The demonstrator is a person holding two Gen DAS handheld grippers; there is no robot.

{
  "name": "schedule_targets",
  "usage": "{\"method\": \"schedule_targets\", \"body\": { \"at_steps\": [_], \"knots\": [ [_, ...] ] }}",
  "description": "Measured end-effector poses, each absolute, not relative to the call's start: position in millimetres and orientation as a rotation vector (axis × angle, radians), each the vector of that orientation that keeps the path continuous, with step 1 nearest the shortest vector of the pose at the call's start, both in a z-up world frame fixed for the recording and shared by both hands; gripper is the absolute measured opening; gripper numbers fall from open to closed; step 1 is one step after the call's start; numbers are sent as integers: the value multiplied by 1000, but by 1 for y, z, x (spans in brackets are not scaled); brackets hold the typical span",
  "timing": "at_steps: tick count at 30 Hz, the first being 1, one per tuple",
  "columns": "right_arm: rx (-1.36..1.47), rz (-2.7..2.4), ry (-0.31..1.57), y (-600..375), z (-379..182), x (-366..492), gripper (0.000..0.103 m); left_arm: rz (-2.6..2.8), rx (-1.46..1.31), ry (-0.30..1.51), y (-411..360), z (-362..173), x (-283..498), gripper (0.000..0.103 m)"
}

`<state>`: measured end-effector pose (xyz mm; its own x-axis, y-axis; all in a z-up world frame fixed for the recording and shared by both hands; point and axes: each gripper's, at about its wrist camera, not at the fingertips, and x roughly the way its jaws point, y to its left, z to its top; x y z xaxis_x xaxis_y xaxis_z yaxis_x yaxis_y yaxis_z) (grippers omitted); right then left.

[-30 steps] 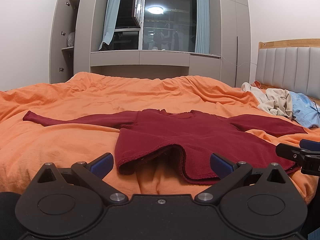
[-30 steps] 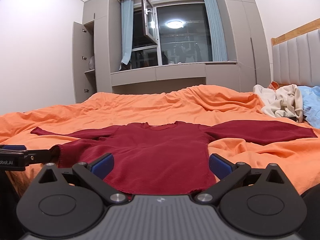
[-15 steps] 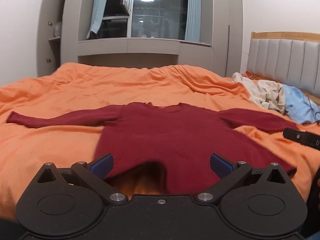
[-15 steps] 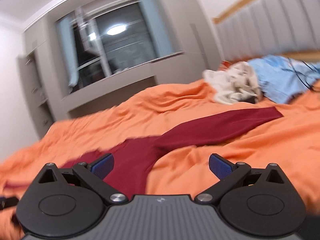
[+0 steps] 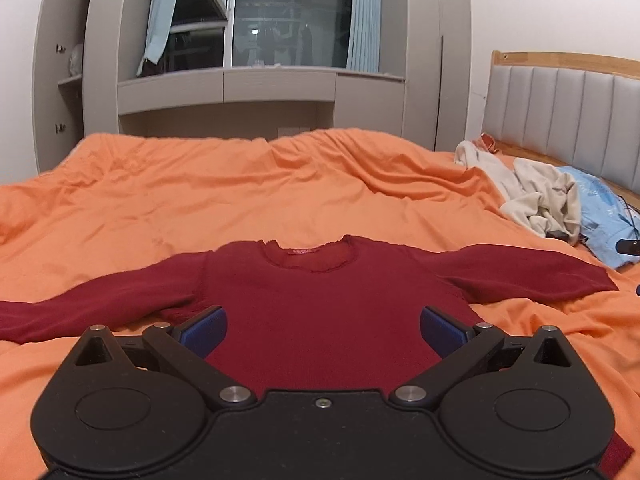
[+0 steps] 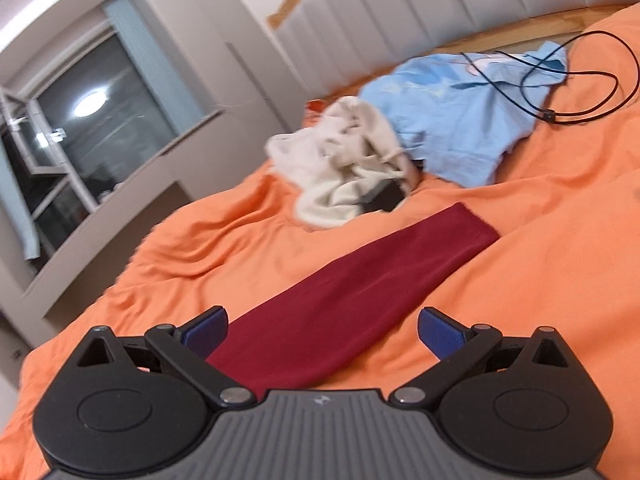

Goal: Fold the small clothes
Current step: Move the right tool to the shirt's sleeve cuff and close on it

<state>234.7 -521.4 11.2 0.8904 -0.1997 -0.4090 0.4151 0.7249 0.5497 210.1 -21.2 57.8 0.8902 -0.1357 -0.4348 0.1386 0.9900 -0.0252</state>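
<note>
A dark red long-sleeved top lies flat on the orange bedspread, neck away from me and both sleeves spread out. My left gripper hovers open over the middle of its body, holding nothing. In the right wrist view, the top's right sleeve runs diagonally up to its cuff. My right gripper is open above the lower part of that sleeve, nothing between its blue pads.
A heap of cream clothing and a light blue garment lie by the padded headboard, with a black cable looped on them. A small dark object sits at the heap's edge. Cupboards and a window stand beyond the bed.
The top's lifted hem has been let down and it now lies flat. My left gripper moved up over its body. My right gripper swung right and tilted toward the right sleeve.
</note>
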Motion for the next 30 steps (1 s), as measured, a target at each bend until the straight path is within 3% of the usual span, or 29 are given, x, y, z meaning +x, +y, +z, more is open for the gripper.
{"method": "schedule_targets", "body": {
  "at_steps": [9, 21, 23, 28, 30],
  "knots": [
    [744, -404, 420, -564, -29, 296, 103, -132, -136, 628, -9, 13, 280, 102],
    [894, -528, 277, -608, -73, 308, 102, -138, -212, 770, 6, -19, 284, 102],
    [896, -548, 280, -610, -76, 306, 98, -139, -195, 774, 3, -20, 283, 102],
    [859, -629, 311, -607, -76, 309, 73, -146, -149, 779, -4, -21, 280, 102],
    [886, -646, 322, -607, -78, 305, 71, -148, -138, 780, -4, -22, 279, 102]
  ]
}}
